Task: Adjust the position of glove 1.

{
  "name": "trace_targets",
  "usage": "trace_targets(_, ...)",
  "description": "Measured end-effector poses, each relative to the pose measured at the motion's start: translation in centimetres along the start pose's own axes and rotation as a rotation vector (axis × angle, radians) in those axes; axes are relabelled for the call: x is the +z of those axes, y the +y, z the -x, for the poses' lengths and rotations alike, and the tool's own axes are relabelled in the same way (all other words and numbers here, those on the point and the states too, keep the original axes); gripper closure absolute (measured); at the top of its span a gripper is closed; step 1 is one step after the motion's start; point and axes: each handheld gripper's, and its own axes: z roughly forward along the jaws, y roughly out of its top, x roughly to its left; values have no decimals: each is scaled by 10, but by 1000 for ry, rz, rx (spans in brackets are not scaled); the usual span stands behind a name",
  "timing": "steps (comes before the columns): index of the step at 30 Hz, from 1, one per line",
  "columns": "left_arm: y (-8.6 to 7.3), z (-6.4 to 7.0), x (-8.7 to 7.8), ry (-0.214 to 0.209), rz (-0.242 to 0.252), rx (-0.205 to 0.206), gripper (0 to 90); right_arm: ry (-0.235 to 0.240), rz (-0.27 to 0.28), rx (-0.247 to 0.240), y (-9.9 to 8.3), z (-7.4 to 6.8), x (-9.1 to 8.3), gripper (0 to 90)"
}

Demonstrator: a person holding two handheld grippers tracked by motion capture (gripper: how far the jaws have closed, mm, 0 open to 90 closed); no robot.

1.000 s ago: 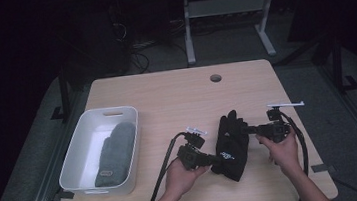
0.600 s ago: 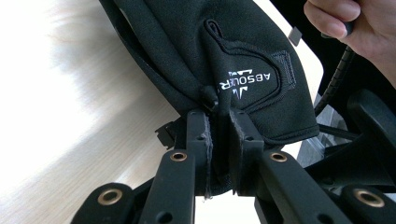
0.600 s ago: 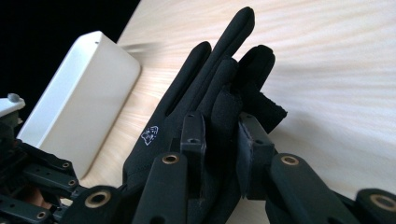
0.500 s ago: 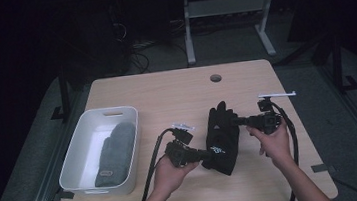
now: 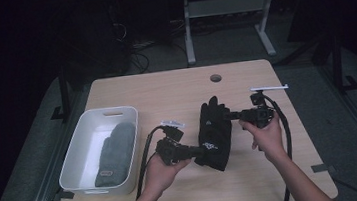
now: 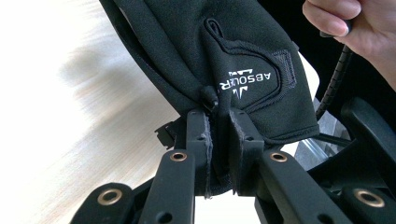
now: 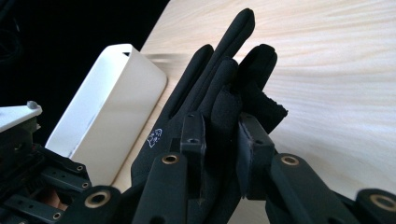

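Carrying step, by the look of it: black glove (image 5: 215,134) held above the table (image 5: 165,89) between both tools, left gripper (image 5: 199,151) clamped on the cuff, right gripper (image 5: 231,115) pinched on the finger end. Next, probably a level sweep leftward to the white bin (image 5: 117,113) beside the grey mitten (image 5: 114,152), both grips kept firm. Close up, cuff logo (image 6: 245,81) in the left gripper view; farther off, bin wall (image 7: 109,112) behind the glove's fingers (image 7: 229,51) in the right gripper view.
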Motion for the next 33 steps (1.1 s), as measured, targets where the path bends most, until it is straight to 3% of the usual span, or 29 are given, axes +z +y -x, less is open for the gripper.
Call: trace_targets(33,3,-12,-64,26,85,-11,805,77,3,-36,35,-49,28,743)
